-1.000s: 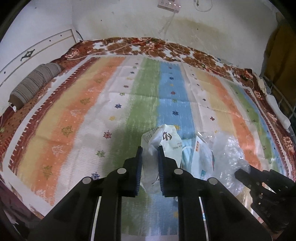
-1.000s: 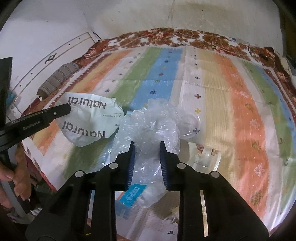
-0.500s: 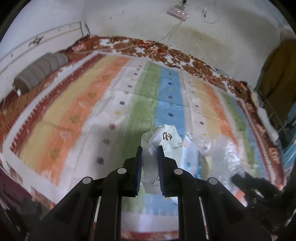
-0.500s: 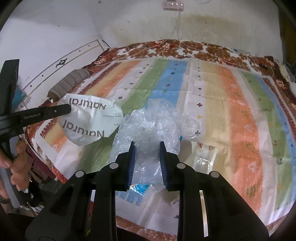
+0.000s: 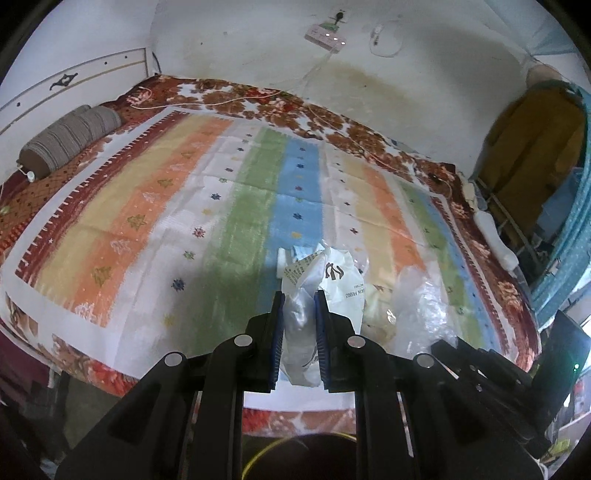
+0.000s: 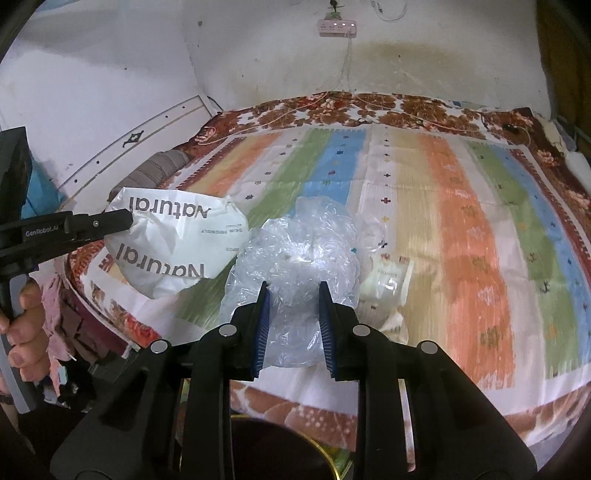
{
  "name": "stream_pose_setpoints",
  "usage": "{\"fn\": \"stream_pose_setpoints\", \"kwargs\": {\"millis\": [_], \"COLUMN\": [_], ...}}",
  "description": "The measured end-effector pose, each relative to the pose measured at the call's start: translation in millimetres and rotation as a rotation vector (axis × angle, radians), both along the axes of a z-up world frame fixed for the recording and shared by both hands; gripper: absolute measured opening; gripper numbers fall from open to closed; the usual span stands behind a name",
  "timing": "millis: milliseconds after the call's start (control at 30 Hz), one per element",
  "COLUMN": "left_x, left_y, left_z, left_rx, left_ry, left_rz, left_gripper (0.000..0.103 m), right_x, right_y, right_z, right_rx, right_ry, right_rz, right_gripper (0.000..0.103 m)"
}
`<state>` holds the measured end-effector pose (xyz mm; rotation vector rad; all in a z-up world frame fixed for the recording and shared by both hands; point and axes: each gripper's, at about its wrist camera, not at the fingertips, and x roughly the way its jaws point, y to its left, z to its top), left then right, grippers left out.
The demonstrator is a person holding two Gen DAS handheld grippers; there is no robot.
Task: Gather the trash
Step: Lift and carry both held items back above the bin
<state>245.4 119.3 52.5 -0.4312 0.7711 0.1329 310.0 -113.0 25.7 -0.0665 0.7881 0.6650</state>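
My left gripper [image 5: 298, 297] is shut on a crumpled white "Natural" wrapper [image 5: 325, 284] and holds it above the near edge of the bed. The wrapper also shows in the right wrist view [image 6: 173, 243], with the left gripper's fingers [image 6: 99, 223] clamped on it. My right gripper [image 6: 291, 291] is shut on a crumpled clear plastic bag [image 6: 295, 258], also lifted off the bed. The bag shows at the right in the left wrist view [image 5: 421, 302]. A small pale packet [image 6: 388, 280] and a clear wrapper [image 6: 373, 229] lie on the striped bedspread [image 6: 461, 229] behind the bag.
A dark round bin with a yellow rim [image 6: 280, 454] sits below both grippers, in front of the bed edge. A grey bolster pillow [image 5: 66, 140] lies at the far left. A power strip [image 6: 338, 27] hangs on the wall. Hanging clothes [image 5: 535, 147] stand at the right.
Both grippers have pulled back from the bed and risen, each still holding its trash. The bed's near edge and the bin below have come into view.
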Motion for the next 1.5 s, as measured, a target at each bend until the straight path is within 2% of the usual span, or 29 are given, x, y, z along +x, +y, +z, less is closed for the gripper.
{"fn": "stream_pose_setpoints", "kwargs": {"millis": [300, 800, 1333, 1500], "left_x": [-37.3, -82.1, -118.1, -124.5], "left_y": [-16.8, -28.7, -54.0, -64.2], "left_z": [-2.6, -11.1, -43.5, -53.3], "left_rx": [0.002, -0.036, -0.011, -0.002], "left_ry": [-0.023, -0.044, 0.046, 0.076], "left_rz": [-0.010, 0.002, 0.005, -0.009], "left_gripper": [0.015, 0.015, 0.016, 0.016], "right_x": [-40.7, -90.6, -132.1, -140.3], "right_y": [-12.2, -28.0, -41.3, -50.3], "right_z": [3.1, -11.7, -43.0, -57.7], "right_rx": [-0.002, -0.001, -0.054, -0.063], "right_ry": [-0.046, -0.016, 0.060, 0.117], "right_rz": [0.011, 0.047, 0.073, 0.054], "right_gripper": [0.023, 0.023, 0.023, 0.023]}}
